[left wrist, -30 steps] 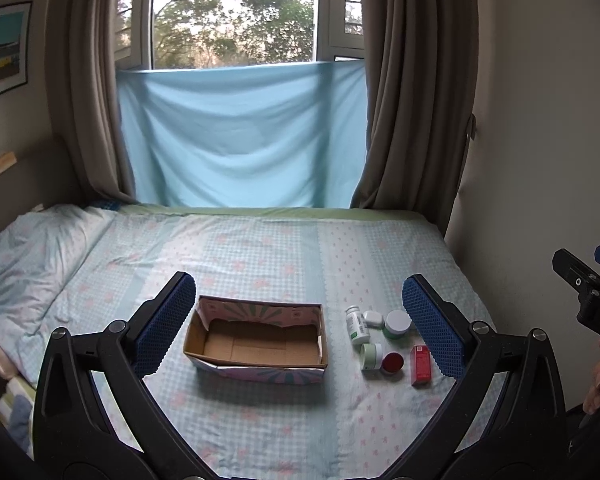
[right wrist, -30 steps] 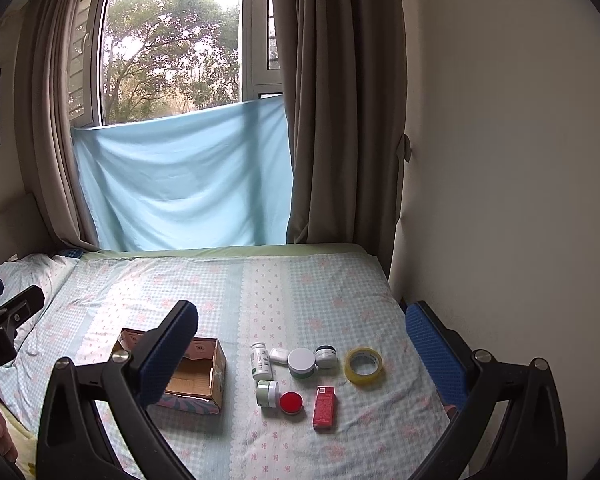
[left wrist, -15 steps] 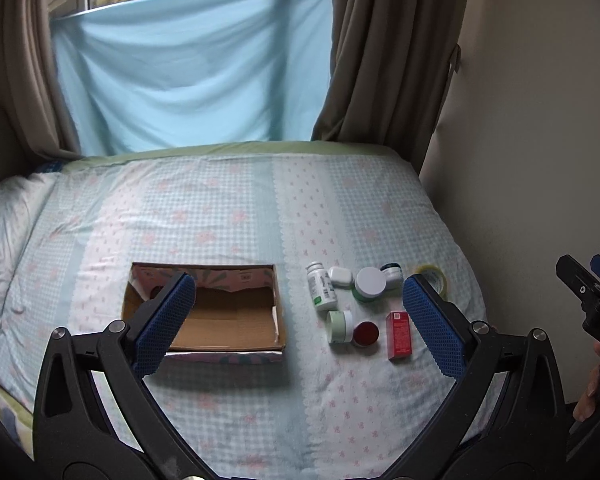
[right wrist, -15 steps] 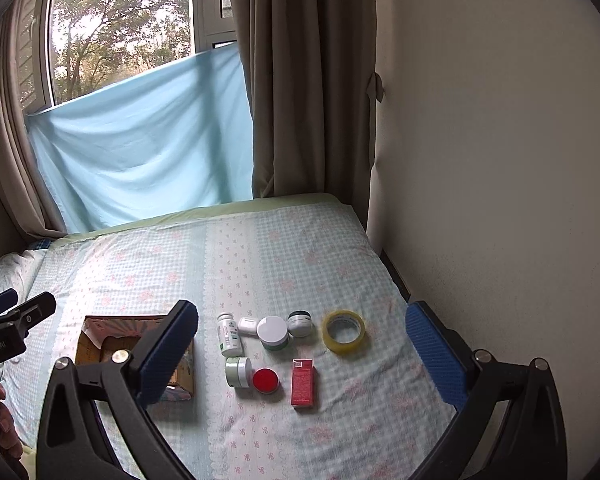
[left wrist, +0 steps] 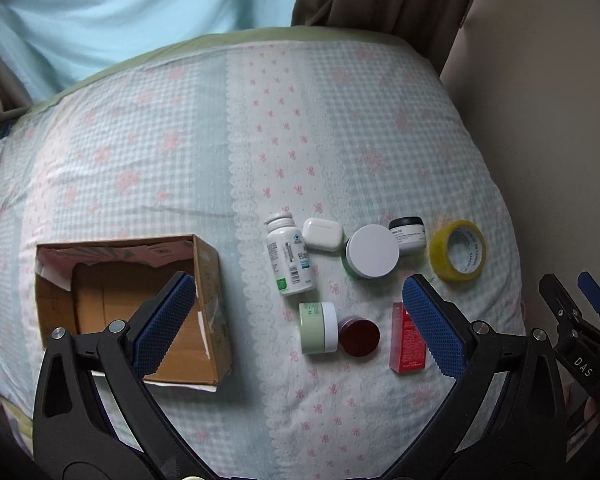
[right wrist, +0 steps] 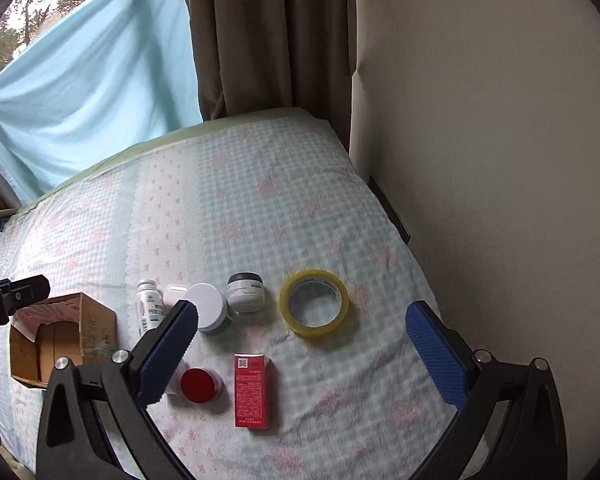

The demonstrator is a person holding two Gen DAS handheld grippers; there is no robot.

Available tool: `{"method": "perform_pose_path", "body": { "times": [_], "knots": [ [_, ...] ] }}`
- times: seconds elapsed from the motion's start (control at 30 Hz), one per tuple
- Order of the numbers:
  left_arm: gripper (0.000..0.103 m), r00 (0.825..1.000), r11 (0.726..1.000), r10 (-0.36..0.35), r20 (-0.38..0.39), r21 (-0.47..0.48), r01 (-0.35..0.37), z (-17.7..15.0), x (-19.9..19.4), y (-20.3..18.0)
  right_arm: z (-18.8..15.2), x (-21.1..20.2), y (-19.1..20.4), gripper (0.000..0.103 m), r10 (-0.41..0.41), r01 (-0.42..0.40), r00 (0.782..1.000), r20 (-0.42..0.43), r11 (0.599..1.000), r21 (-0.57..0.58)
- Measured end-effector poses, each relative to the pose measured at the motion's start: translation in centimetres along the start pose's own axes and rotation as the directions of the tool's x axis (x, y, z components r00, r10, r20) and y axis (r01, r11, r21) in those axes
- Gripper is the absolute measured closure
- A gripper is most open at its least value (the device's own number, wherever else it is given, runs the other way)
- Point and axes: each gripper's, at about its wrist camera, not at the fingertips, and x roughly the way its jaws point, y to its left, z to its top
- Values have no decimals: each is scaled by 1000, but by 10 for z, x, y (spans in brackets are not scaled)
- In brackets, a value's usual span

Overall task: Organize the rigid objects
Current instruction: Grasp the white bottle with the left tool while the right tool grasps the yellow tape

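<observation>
An open cardboard box (left wrist: 128,304) (right wrist: 60,336) lies on the bed at the left. To its right lie a white pill bottle (left wrist: 289,254) (right wrist: 148,310), a white earbud case (left wrist: 322,234), a white-lidded green jar (left wrist: 371,251) (right wrist: 210,312), a black-lidded jar (left wrist: 408,234) (right wrist: 246,291), a yellow tape roll (left wrist: 458,250) (right wrist: 314,303), a small green jar (left wrist: 318,327), a red-lidded jar (left wrist: 359,337) (right wrist: 198,385) and a red carton (left wrist: 407,338) (right wrist: 253,390). My left gripper (left wrist: 296,328) is open above them. My right gripper (right wrist: 302,354) is open and empty above the carton and tape.
The bed (left wrist: 180,160) has a checked blue sheet. A beige wall (right wrist: 500,160) runs along its right edge. Brown curtains (right wrist: 268,36) and a blue cloth (right wrist: 88,80) hang at the far end.
Both grippers have moved forward and tilted down toward the objects, which now look larger. Both stay open and nothing on the bed has moved.
</observation>
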Motion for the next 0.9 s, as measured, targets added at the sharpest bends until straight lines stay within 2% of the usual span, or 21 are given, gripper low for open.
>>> {"method": "perform_pose_path", "body": {
  "times": [0.17, 0.3, 0.43, 0.57, 0.63, 0.7, 0.8, 0.9],
  "knots": [
    [5, 987, 1000, 14, -161, 1, -14, 15, 88, -12, -15, 82, -12, 0, 30, -22, 994, -104, 997, 78],
    [5, 962, 999, 35, -272, -21, -43, 18, 140, -11, -23, 125, -13, 0, 24, -12, 988, -155, 997, 79],
    [6, 936, 997, 22, -351, -63, -47, 14, 176, 1, -33, 157, -11, 0, 23, -15, 981, -195, 999, 40],
    [9, 915, 994, 11, -403, -95, -54, 10, 204, 7, -42, 184, -8, 0, 17, -17, 974, -226, 1000, 3],
    [16, 908, 994, 9, -419, -97, -54, 9, 215, 8, -43, 195, -7, 0, 12, -15, 972, -235, 1000, -9],
    [18, 901, 994, 13, -433, -95, -61, 7, 225, 8, -42, 203, -7, 0, 9, -13, 972, -236, 1000, -15],
    [29, 891, 993, 12, -454, -101, -65, 4, 234, 10, -38, 211, -8, 0, 5, -11, 972, -234, 1000, -24],
    [29, 888, 991, -3, -459, -119, -58, 7, 239, 14, -34, 218, -8, 0, 2, -9, 971, -239, 1000, -28]
  ]
}}
